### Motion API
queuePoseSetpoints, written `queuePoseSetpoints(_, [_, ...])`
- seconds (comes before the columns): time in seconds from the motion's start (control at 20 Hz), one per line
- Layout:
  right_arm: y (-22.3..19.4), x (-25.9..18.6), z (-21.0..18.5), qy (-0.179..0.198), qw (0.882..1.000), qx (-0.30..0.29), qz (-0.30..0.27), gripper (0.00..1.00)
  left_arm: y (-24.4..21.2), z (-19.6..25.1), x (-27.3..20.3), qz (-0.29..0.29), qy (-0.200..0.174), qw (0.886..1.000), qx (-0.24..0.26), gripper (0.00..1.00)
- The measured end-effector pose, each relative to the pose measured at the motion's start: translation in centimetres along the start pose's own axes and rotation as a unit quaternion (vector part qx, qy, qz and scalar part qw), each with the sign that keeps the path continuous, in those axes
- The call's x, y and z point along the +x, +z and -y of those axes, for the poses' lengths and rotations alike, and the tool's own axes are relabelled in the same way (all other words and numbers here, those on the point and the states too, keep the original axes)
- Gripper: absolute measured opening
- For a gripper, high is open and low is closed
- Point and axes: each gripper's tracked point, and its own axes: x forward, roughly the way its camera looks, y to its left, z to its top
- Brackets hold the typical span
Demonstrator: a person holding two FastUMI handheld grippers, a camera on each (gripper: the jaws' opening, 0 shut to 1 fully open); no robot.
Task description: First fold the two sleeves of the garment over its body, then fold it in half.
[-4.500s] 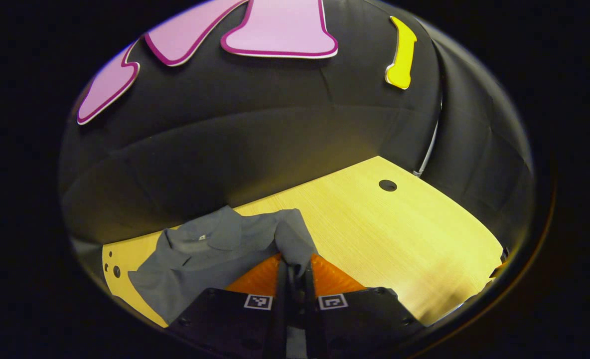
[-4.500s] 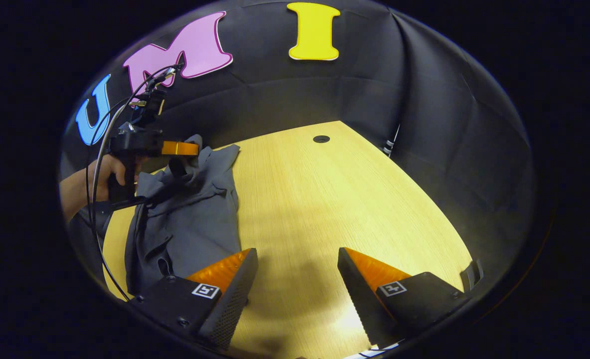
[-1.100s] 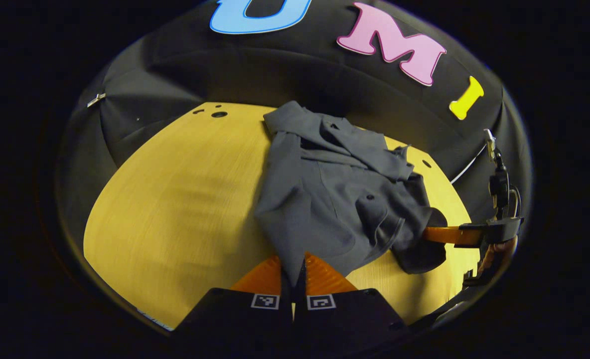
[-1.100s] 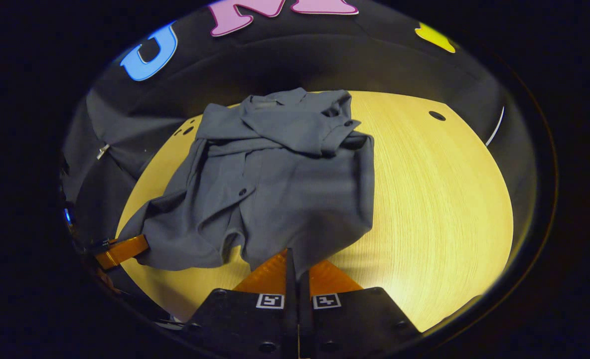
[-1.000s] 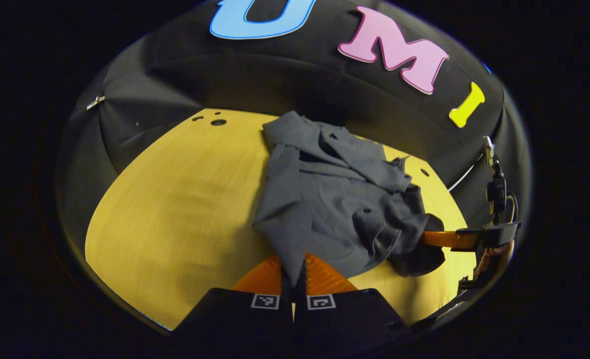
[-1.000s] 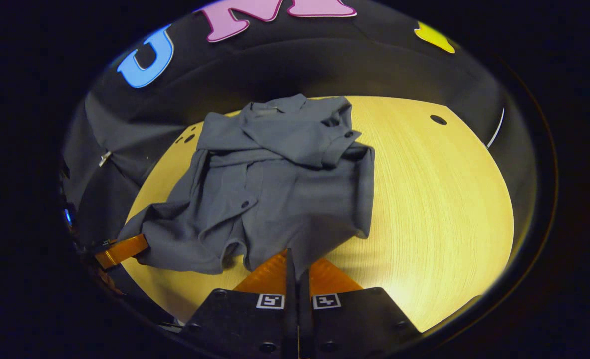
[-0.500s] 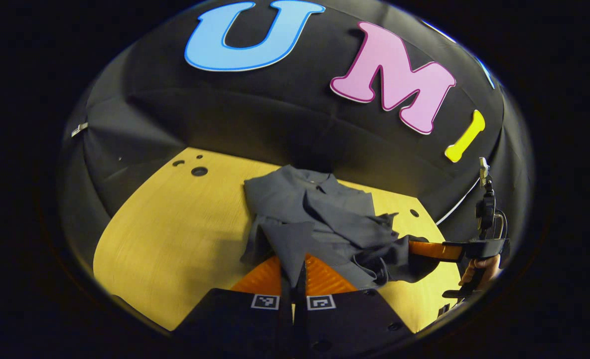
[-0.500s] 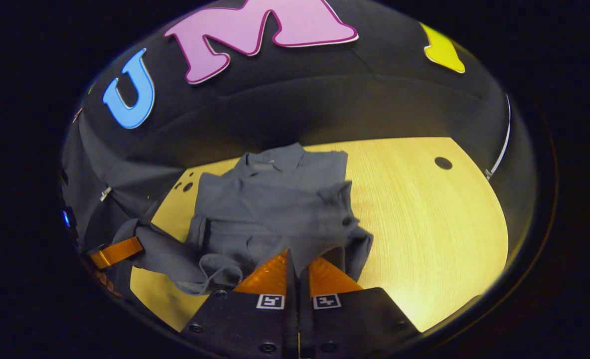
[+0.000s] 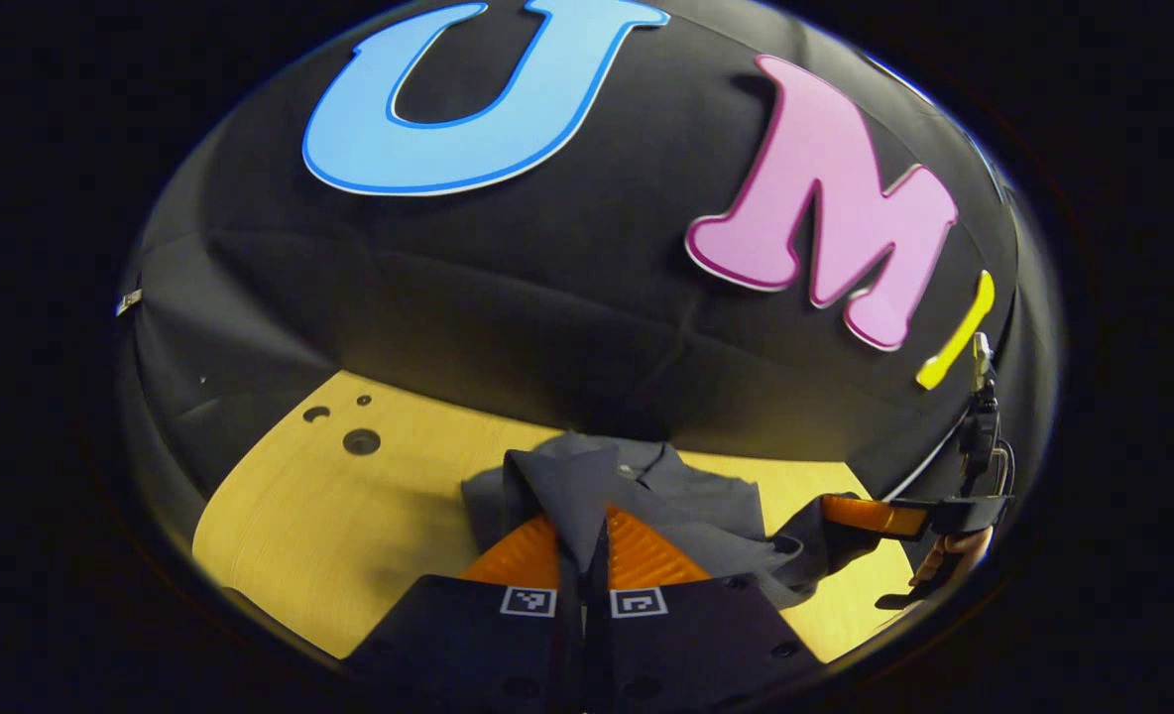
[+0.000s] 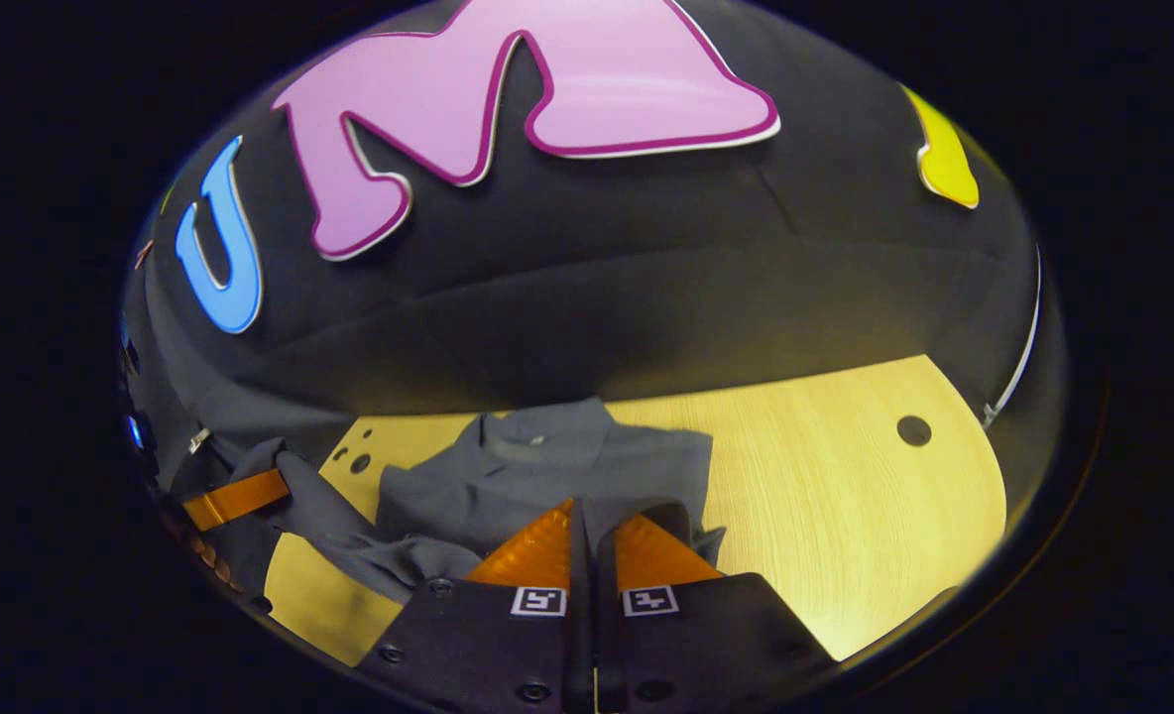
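Both grippers, left gripper (image 9: 584,540) and right gripper (image 10: 587,535), sit clenched on the grey garment's (image 9: 691,511) hem at bottom centre, over the counter (image 10: 825,496).

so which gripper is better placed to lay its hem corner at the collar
Left, narrowly. Both are shut on the shirt, but cloth held by the left gripper reaches the collar; the right gripper sits slightly short of it.
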Motion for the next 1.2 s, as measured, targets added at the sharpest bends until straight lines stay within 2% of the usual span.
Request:
queuePoseSetpoints(0.15, [2.3,3.0,1.1,-0.019,0.999,0.026,0.028,0.06,1.5,-2.1,4.4,0.022,0.018,0.999,-0.022,0.06])
queuePoseSetpoints(0.3, [2.8,6.8,2.7,-0.041,0.998,0.025,0.036,0.06,0.7,-4.4,8.9,0.013,0.026,0.998,-0.056,0.06])
queuePoseSetpoints(0.5, [1.8,10.7,3.2,-0.060,0.998,0.013,0.035,0.06,-1.2,-6.7,13.2,0.003,0.038,0.998,-0.046,0.06])
queuePoseSetpoints(0.7, [0.8,11.3,3.2,-0.070,0.997,0.002,0.029,0.12,-2.6,-7.0,14.2,-0.021,0.056,0.998,0.003,0.19])
queuePoseSetpoints(0.75, [0.6,11.3,3.2,-0.073,0.997,-0.006,0.029,0.14,-2.3,-6.7,14.1,-0.020,0.052,0.998,0.009,0.36])
queuePoseSetpoints(0.8, [0.5,10.9,3.1,-0.076,0.997,-0.016,0.031,0.31,-1.7,-6.3,13.6,-0.013,0.051,0.999,0.011,0.42])
queuePoseSetpoints(0.85, [0.7,10.2,3.0,-0.076,0.996,-0.025,0.035,0.38,-1.0,-6.0,13.0,-0.006,0.049,0.999,0.010,0.48])
queuePoseSetpoints(0.9, [0.9,9.8,2.7,-0.077,0.996,-0.031,0.040,0.51,-0.3,-5.7,12.2,0.000,0.046,0.999,0.008,0.60])
queuePoseSetpoints(0.95, [1.0,9.2,2.5,-0.075,0.996,-0.036,0.044,0.60,0.3,-5.5,11.4,0.005,0.044,0.999,0.007,0.69])
queuePoseSetpoints(1.0, [1.3,8.3,2.2,-0.075,0.995,-0.040,0.047,0.80,0.7,-5.4,10.6,0.010,0.041,0.999,0.007,0.77])
queuePoseSetpoints(1.05, [1.5,7.5,2.0,-0.072,0.995,-0.042,0.050,0.81,1.2,-5.3,9.5,0.014,0.042,0.999,0.007,0.73])
queuePoseSetpoints(1.1, [1.7,6.4,1.7,-0.073,0.995,-0.043,0.053,0.85,1.5,-5.4,8.8,0.019,0.042,0.999,0.009,0.80])
queuePoseSetpoints(1.15, [2.0,4.9,1.6,-0.076,0.994,-0.045,0.058,0.95,2.0,-5.3,7.2,0.025,0.042,0.999,0.011,0.96])
queuePoseSetpoints(1.2, [2.1,3.7,1.4,-0.079,0.994,-0.048,0.064,0.99,2.4,-5.1,5.6,0.029,0.044,0.999,0.013,0.96])
